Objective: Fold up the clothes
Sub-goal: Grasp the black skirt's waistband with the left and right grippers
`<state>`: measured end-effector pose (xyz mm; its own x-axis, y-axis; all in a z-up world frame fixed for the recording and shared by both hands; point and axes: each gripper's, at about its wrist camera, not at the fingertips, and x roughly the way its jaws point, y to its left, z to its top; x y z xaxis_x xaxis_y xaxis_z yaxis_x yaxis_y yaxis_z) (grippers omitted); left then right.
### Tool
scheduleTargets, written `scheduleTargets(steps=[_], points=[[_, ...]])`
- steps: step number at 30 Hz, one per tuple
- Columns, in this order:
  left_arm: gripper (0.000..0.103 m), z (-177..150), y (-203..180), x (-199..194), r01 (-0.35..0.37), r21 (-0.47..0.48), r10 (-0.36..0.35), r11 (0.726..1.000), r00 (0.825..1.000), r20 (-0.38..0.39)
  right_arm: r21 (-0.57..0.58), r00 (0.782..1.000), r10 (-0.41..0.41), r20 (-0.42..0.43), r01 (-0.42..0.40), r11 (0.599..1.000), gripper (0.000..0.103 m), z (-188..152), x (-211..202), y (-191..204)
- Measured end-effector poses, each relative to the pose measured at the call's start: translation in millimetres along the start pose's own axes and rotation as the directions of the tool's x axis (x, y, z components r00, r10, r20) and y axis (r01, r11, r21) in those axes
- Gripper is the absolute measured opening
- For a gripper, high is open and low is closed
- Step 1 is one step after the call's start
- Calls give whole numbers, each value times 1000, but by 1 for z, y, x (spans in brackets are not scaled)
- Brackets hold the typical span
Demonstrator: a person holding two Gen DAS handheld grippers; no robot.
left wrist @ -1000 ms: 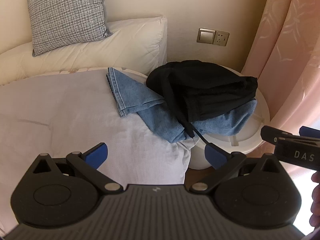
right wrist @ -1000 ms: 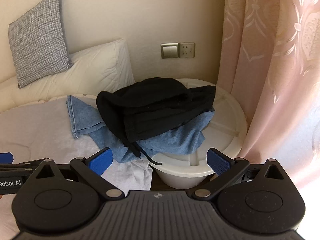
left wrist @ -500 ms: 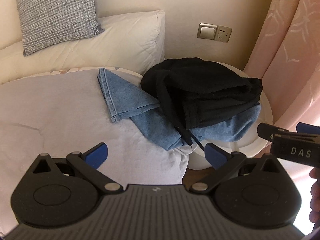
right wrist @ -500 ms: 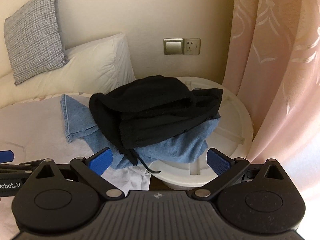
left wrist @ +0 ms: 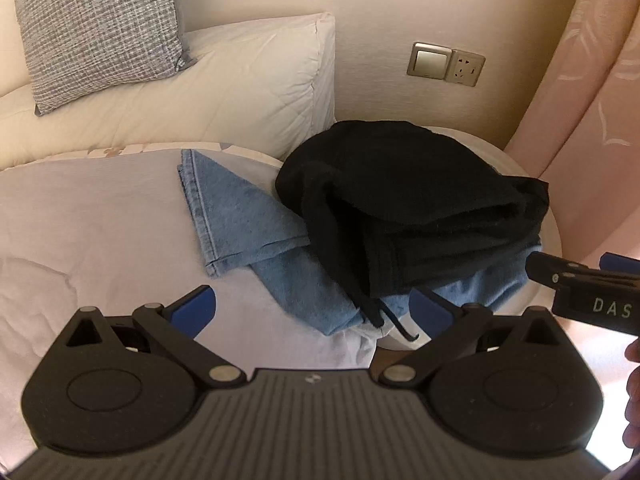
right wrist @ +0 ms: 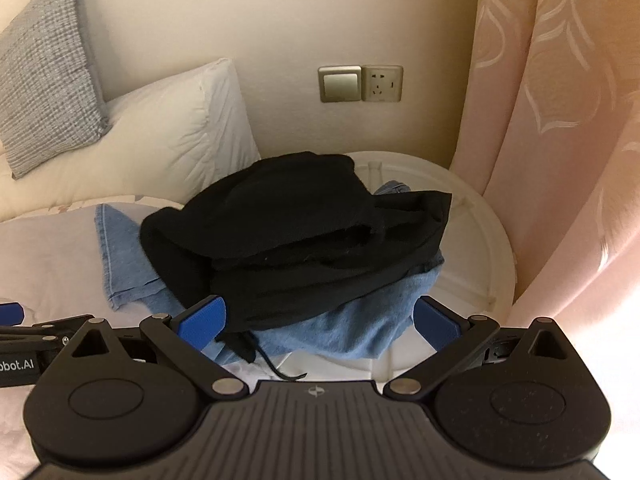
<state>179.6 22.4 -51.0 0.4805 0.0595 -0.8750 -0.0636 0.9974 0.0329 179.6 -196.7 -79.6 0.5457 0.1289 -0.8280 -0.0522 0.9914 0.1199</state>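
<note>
A black drawstring garment (left wrist: 408, 208) (right wrist: 296, 240) lies bunched on top of blue jeans (left wrist: 248, 220) (right wrist: 352, 328). The pile straddles the bed's edge and a round white side table (left wrist: 554, 236) (right wrist: 480, 248). One jeans leg stretches left onto the white sheet (left wrist: 100, 220). My left gripper (left wrist: 312, 308) is open just short of the pile's near edge, above the dangling drawstring (left wrist: 376, 314). My right gripper (right wrist: 318, 320) is open too, its blue fingertips (right wrist: 204, 320) flanking the pile's front, holding nothing.
A white pillow (left wrist: 200, 92) and a grey checked cushion (left wrist: 96, 20) lean on the wall behind the bed. A pink curtain (right wrist: 560, 120) hangs at the right, close to the table. A wall switch and socket (right wrist: 360, 84) sit above the pile.
Both grippers have moved forward toward the clothes pile, which now looks larger and nearer in each view. The clothes have not moved. Both stay open.
</note>
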Motion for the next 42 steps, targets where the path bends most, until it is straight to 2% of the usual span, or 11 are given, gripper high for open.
scheduleTargets(steps=[6,15,19,23,26,28,32,35,37,41,42], points=[[102,17,-7,22,-23,-15,23,1000,1000,-13,-5,1000,1,-29,-1,1000,103,17,24,-12],[101,24,-17,60,-60,7,60,998,998,-21,-43,1000,3,14,-3,999,103,31,49,-27],[99,23,-18,78,-72,22,73,997,997,-32,-107,997,39,61,-32,994,103,30,62,-33],[95,23,-18,101,-73,19,74,997,996,-42,-129,998,60,37,-55,990,100,29,83,-39],[84,23,-16,119,-72,6,72,997,996,-52,-147,998,60,22,-56,988,91,27,99,-44],[75,24,-13,130,-68,-6,68,998,996,-52,-164,998,54,13,-51,985,77,26,109,-47],[72,23,-10,148,-55,-26,54,998,997,-52,-199,999,42,9,-39,979,69,26,126,-53],[66,23,-10,160,-59,-22,58,998,998,-40,-224,999,41,5,-39,974,55,27,137,-56],[48,24,-8,168,-51,-39,50,998,998,-41,-241,999,47,9,-44,970,42,28,144,-55],[28,27,-2,186,-23,-104,19,994,999,-43,-252,999,49,16,-44,967,41,33,158,-52],[19,27,0,189,-15,-122,9,992,999,-45,-250,999,51,17,-45,967,35,34,160,-51]])
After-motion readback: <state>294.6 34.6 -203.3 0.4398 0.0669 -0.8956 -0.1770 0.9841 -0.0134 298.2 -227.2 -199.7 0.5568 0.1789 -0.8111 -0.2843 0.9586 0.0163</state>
